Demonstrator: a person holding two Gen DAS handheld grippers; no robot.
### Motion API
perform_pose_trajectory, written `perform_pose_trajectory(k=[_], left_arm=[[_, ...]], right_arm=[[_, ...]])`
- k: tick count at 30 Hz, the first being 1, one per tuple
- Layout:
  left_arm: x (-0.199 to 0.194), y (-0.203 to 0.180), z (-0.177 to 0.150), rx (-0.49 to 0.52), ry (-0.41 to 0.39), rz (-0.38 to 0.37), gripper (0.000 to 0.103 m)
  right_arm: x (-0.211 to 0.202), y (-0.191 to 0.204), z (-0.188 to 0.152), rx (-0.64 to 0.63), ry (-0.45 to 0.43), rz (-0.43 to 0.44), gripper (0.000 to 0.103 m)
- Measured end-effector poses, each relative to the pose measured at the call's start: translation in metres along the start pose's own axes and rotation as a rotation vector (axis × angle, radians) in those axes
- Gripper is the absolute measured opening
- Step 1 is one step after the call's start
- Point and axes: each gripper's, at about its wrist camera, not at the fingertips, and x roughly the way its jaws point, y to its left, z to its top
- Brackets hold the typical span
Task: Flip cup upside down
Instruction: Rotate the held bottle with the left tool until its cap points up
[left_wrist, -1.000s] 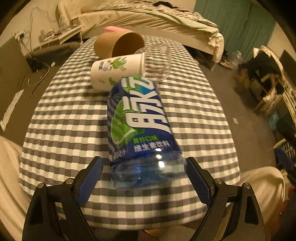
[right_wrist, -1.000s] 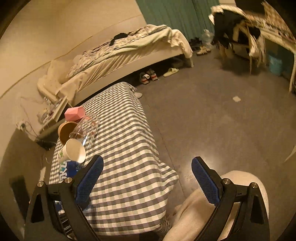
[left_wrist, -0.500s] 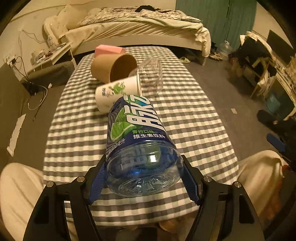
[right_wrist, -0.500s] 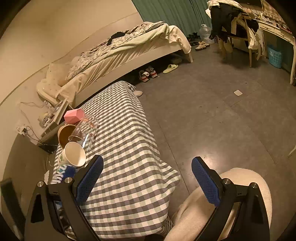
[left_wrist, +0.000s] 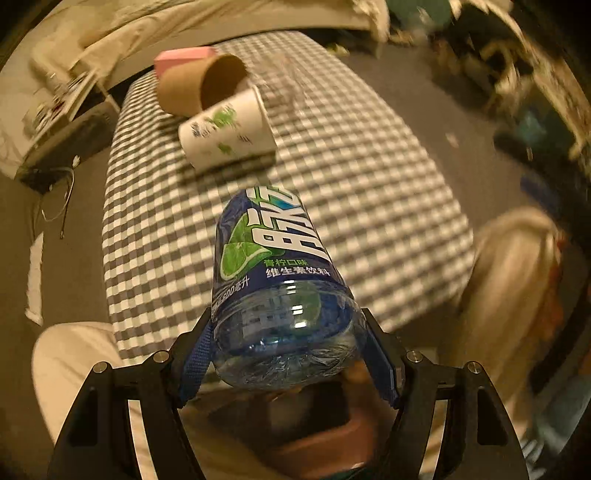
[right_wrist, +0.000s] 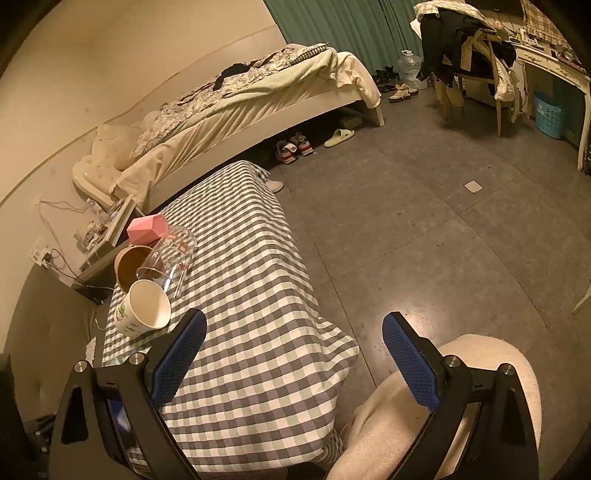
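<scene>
My left gripper (left_wrist: 290, 354) is shut on the base of a blue drink bottle (left_wrist: 273, 266), which is lifted off the checked table (left_wrist: 369, 177) and points away from me. Beyond it lie a white paper cup with green print (left_wrist: 229, 133), a brown paper cup (left_wrist: 201, 86), a clear glass (left_wrist: 284, 86) and a pink box (left_wrist: 181, 59), all on their sides. In the right wrist view the white cup (right_wrist: 144, 310), brown cup (right_wrist: 131, 264) and glass (right_wrist: 170, 254) lie left of my right gripper (right_wrist: 295, 354), which hangs open over the table's near corner.
The checked cloth (right_wrist: 251, 295) drapes over the table's right edge onto bare floor (right_wrist: 424, 229). A bed (right_wrist: 251, 96) stands behind the table. A chair with clothes (right_wrist: 469, 55) and a blue basket (right_wrist: 548, 114) are at far right. A person's light trousers (right_wrist: 388, 424) are below.
The left gripper has closed on the bottle's base and lifted it off the table towards me. The right gripper stays open and has barely moved.
</scene>
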Motion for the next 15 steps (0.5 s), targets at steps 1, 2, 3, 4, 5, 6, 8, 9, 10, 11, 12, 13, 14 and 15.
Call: perform_pose_trajectory(k=[1,2,3,4,5,6,8,9,10,11,12,13,14,15], left_arm=[[0.001,0.0,0.0,0.012,0.012,-0.003,0.075],[0.001,0.0,0.001,0.021,0.024,-0.01,0.075],[0.001,0.0,0.003,0.024,0.038,-0.022,0.075],[0.002,0.002,0.007,0.02,0.048,-0.029,0.075],[0.002,0.003,0.013,0.02,0.054,-0.036,0.075],[0.001,0.005,0.019,0.028,0.054,-0.037,0.075],[-0.003,0.002,0.028,0.047,0.037,-0.038,0.075],[-0.004,0.0,0.034,0.059,0.027,-0.032,0.075],[-0.004,-0.001,0.041,0.074,0.012,-0.01,0.075],[-0.002,-0.001,0.047,0.087,0.001,0.012,0.075],[0.0,0.0,0.053,0.091,-0.002,0.027,0.075],[0.002,0.0,0.056,0.088,-0.002,0.035,0.075],[0.004,0.002,0.059,0.085,-0.003,0.04,0.075],[0.007,0.004,0.061,0.079,-0.007,0.043,0.074]], right_arm=[[0.0,0.0,0.0,-0.001,0.001,-0.002,0.097],[0.001,0.0,0.001,-0.002,0.003,-0.001,0.097],[0.001,0.0,0.001,-0.002,0.005,-0.001,0.097],[0.002,0.0,0.001,-0.002,0.008,-0.001,0.097],[0.003,0.0,0.001,-0.002,0.01,-0.001,0.097],[0.004,0.0,0.001,-0.001,0.013,-0.002,0.097],[0.006,-0.002,0.002,0.002,0.018,-0.002,0.097],[0.007,-0.002,0.002,0.004,0.019,-0.002,0.097],[0.007,-0.002,0.002,0.007,0.021,-0.002,0.097],[0.008,-0.003,0.003,0.009,0.022,-0.001,0.097],[0.008,-0.003,0.003,0.011,0.022,-0.001,0.097],[0.009,-0.004,0.003,0.013,0.024,-0.001,0.097],[0.009,-0.005,0.004,0.016,0.025,-0.002,0.097],[0.009,-0.005,0.003,0.017,0.024,-0.002,0.097]])
